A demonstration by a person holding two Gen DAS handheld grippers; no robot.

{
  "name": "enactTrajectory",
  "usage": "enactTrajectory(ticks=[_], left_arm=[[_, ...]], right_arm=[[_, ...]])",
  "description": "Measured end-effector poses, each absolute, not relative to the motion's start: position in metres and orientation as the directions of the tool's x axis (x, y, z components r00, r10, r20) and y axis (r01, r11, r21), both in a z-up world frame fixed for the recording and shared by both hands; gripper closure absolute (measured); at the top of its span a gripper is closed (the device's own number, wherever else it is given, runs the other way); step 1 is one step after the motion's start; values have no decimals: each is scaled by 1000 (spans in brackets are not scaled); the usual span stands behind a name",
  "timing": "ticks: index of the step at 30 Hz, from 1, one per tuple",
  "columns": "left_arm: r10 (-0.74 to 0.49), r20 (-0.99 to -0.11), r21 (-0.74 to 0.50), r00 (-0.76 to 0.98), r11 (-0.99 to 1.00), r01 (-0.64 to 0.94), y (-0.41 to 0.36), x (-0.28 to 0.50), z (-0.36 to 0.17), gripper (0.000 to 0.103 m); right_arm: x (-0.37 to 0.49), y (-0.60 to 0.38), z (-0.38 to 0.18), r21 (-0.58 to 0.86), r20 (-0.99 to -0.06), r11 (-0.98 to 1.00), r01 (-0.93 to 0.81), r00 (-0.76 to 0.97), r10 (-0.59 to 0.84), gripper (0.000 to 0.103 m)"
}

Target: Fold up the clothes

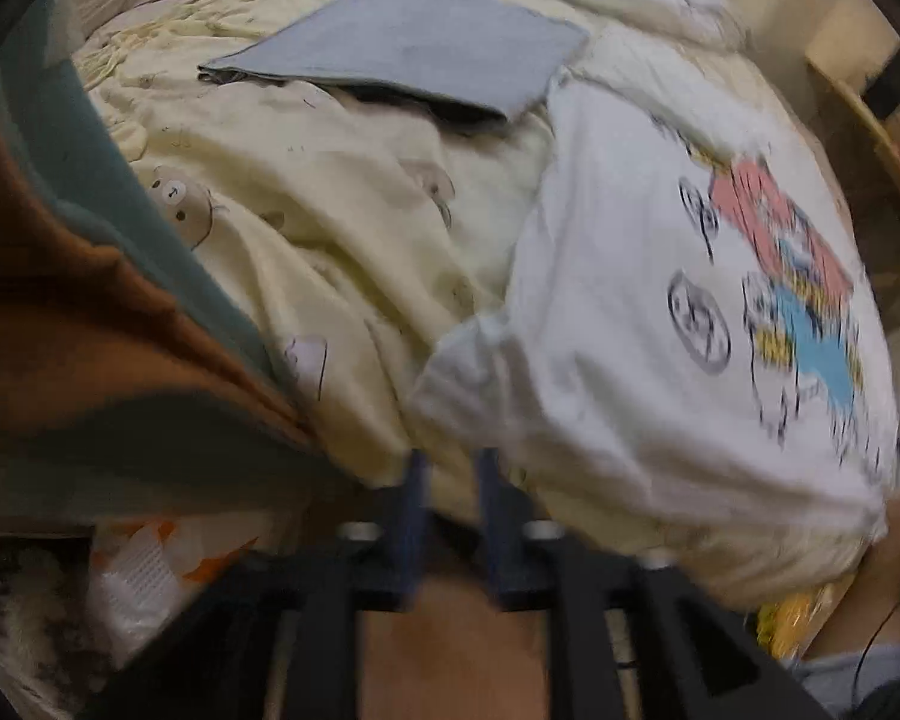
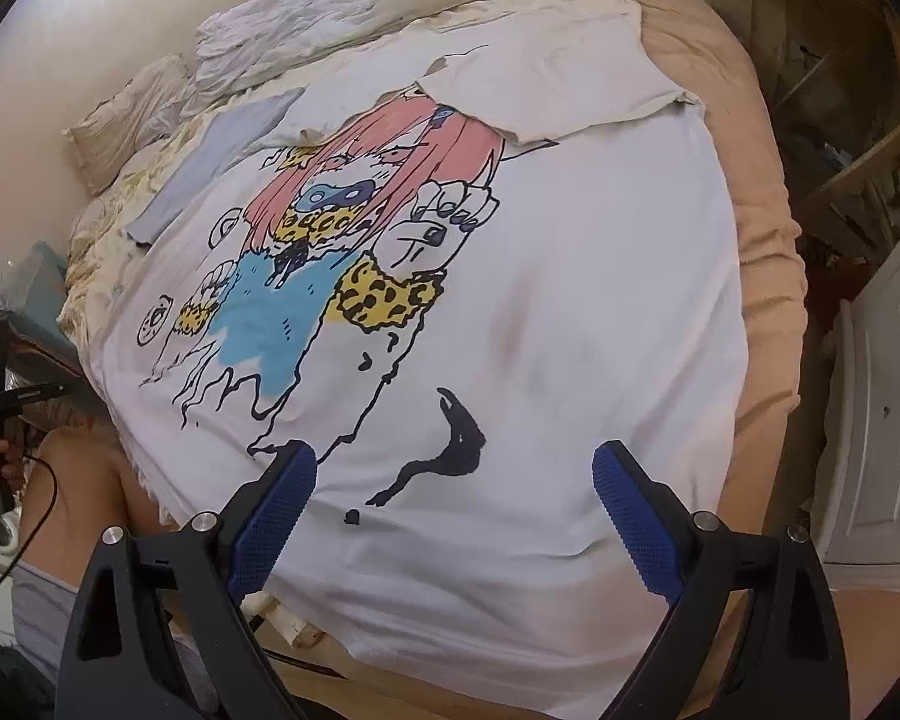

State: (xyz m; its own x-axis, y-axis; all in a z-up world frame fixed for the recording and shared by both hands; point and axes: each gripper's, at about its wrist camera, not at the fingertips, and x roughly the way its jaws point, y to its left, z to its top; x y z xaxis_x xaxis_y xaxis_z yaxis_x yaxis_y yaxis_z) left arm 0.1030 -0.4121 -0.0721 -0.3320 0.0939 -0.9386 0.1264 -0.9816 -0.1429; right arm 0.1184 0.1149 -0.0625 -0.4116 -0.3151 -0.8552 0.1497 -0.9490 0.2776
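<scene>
**White T-shirt spread on bed, both grippers free of cloth**

Nearest, the right gripper [image 2: 453, 516] stands wide open over the hem of the white T-shirt [image 2: 510, 330], gripping nothing. The left gripper [image 1: 453, 516] shows a narrow gap, nothing visibly between its fingers, near the shirt's left edge. The shirt lies print-up on the cream duvet [image 1: 330, 210]; one sleeve [image 2: 558, 96] is turned over. Farther left lies a folded grey garment [image 1: 408, 42]. Risk: a pinch may catch duvet with shirt, dragging both

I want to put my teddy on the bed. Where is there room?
The cream bear-print quilt is bare between the folded grey cloth and the white cartoon-print T-shirt. The T-shirt fills the right side, and rumpled white bedding crowds the far end.
</scene>
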Motion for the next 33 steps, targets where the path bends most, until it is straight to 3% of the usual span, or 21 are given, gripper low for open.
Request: enactTrajectory(ticks=[4,8,9,10,16,18,24,27,29,30,31,33], left_arm=[[132,-924,-201,-360,-966,162,-418,89,-80,66],[112,-933,-181,-342,-968,176,-415,85,-82,67],[107,-935,-175,-337,-968,179,-415,84,-83,85],[102,-938,-170,-332,-968,183,-414,83,-84,95],[96,-927,-171,-361,-969,179,-404,107,-59,96],[65,-923,-139,-379,-975,172,-402,116,-45,101],[18,-951,-89,-307,-972,219,-417,127,-59,101],[46,-948,-128,-314,-962,243,-421,128,-60,101],[58,-948,-142,-314,-957,253,-420,126,-61,95],[68,-948,-154,-310,-952,264,-420,123,-63,79],[78,-948,-167,-307,-947,275,-420,121,-66,71],[88,-942,-188,-325,-938,291,-418,116,-67,67]], right_arm=[[119,113,-61,267,-855,-950,160,-416,-310,8],[120,111,-62,254,-858,-954,163,-418,-299,8],[119,113,-62,254,-858,-954,159,-418,-299,8],[119,114,-62,255,-858,-954,155,-419,-298,8],[118,119,-63,268,-856,-953,139,-419,-302,8],[117,121,-63,273,-855,-952,134,-419,-305,8],[115,117,-59,283,-845,-947,151,-429,-321,8],[116,118,-56,292,-837,-944,152,-437,-330,8],[117,122,-51,309,-826,-938,157,-445,-346,8],[118,125,-46,321,-818,-933,161,-450,-359,8],[120,134,-38,346,-804,-926,149,-462,-375,8],[125,152,-22,396,-775,-910,123,-487,-403,8]])
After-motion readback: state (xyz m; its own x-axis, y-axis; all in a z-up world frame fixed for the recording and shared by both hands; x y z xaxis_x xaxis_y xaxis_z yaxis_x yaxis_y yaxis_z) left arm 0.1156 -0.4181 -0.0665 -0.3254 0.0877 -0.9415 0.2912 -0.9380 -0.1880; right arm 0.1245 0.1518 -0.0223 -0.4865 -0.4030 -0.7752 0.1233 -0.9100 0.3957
